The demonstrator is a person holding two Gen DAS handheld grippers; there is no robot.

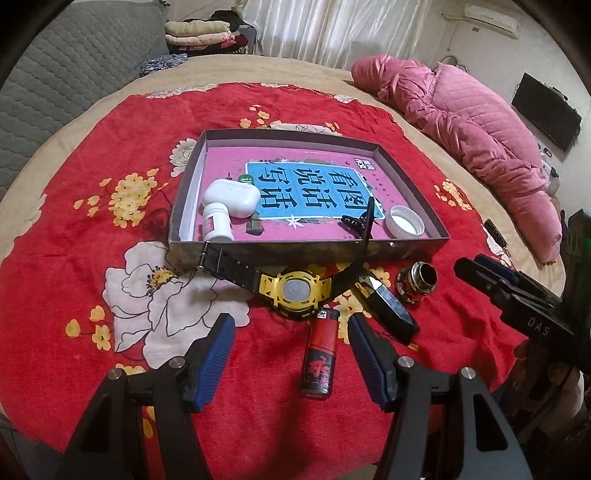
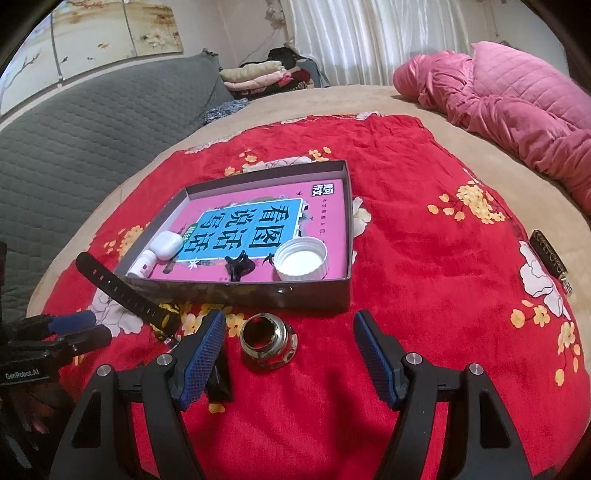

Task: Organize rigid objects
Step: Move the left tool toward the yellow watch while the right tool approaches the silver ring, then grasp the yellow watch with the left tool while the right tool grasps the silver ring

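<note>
Surface: bed (image 1: 55, 192) with a red flowered blanket (image 1: 92, 155) spread over it.
Box: shallow cardboard box (image 1: 306, 248) at the blanket's middle, a pink and blue book (image 1: 306, 184) lying flat as its floor.
In the box, left end: white earbud case (image 1: 231, 197), touching a small white bottle (image 1: 218, 223) lying on its side.
In the box, middle: small dark object (image 1: 255, 227) by the near wall, too small to name; black hair clip (image 2: 240, 267) further right.
In the box, right end: white bottle cap (image 1: 404, 220), open side up.
Outside the box, near wall: yellow and black watch (image 1: 295, 291), face up, one strap leaning on the box wall, the other hooked over its rim.
Below the watch: red lighter (image 1: 319, 356) lying flat, its top just beside the watch body.
Right of the lighter: black rectangular item (image 1: 388, 308), lying aslant, near the watch.
Further right: metal ring fitting (image 2: 266, 343), standing on the blanket, hollow side up.
Blanket's right edge: dark key fob (image 2: 550, 254), well apart from the rest.
Left gripper (image 1: 291, 354): fingers (image 1: 218, 354) spread wide, released, nothing grasped; lighter and watch lie ahead between them.
Right gripper (image 2: 288, 354): fingers (image 2: 376, 354) spread wide, released; metal ring fitting sits between them, untouched by either pad.
Background: pink quilt (image 1: 480, 140) heaped at the bed's far right, folded clothes (image 1: 199, 33) stacked beyond the far edge.
</note>
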